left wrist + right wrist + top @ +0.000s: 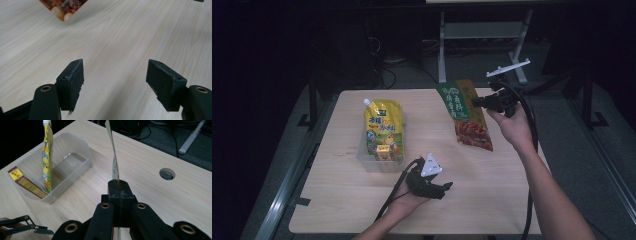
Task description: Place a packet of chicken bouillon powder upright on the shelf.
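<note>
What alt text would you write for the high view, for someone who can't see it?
Above a wooden table, the right gripper is shut on a green and orange snack bag, holding it up. The left gripper sits open near the front edge, beside a clear plastic bin holding a yellow spouted pouch and a small yellow box.

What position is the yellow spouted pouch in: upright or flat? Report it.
Upright. The yellow spouted pouch stands on edge in the clear plastic bin, spout at the top, beside a small yellow box.

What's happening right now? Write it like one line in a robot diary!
right tongs: shut on green snack bag, lifted | left tongs: open, nothing between | clear tub: holds yellow pouch, small box
</note>
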The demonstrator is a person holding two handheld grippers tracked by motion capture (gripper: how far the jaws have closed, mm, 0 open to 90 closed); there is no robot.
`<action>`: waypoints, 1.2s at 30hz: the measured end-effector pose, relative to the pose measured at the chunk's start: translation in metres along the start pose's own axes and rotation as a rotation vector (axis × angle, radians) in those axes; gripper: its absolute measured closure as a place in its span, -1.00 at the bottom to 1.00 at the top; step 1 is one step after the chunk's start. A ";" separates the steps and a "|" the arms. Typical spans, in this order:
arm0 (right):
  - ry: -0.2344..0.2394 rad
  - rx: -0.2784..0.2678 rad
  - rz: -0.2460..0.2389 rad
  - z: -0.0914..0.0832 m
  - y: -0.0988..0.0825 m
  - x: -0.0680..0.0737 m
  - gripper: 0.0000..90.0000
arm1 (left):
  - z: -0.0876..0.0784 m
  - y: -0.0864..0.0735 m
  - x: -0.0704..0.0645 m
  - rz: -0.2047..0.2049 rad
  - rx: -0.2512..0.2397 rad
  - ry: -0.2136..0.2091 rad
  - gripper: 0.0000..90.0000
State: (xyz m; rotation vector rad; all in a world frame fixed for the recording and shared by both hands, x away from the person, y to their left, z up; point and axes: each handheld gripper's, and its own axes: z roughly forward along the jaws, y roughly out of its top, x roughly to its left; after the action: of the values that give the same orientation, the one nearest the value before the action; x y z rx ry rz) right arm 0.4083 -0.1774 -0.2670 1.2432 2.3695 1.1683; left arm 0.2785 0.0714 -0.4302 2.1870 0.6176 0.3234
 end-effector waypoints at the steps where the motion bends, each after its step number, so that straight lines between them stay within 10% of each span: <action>1: 0.004 0.001 0.001 0.002 0.002 0.002 1.00 | 0.000 -0.001 0.001 0.001 0.000 0.001 -0.34; 36: 0.117 -0.063 -0.051 0.047 0.080 0.049 1.00 | -0.011 -0.021 0.004 -0.041 -0.010 -0.023 -0.37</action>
State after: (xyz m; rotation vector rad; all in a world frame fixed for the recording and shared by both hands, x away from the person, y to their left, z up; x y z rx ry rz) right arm 0.4501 -0.0875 -0.2316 1.1165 2.4111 1.3228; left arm 0.2703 0.0920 -0.4399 2.1624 0.6462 0.2790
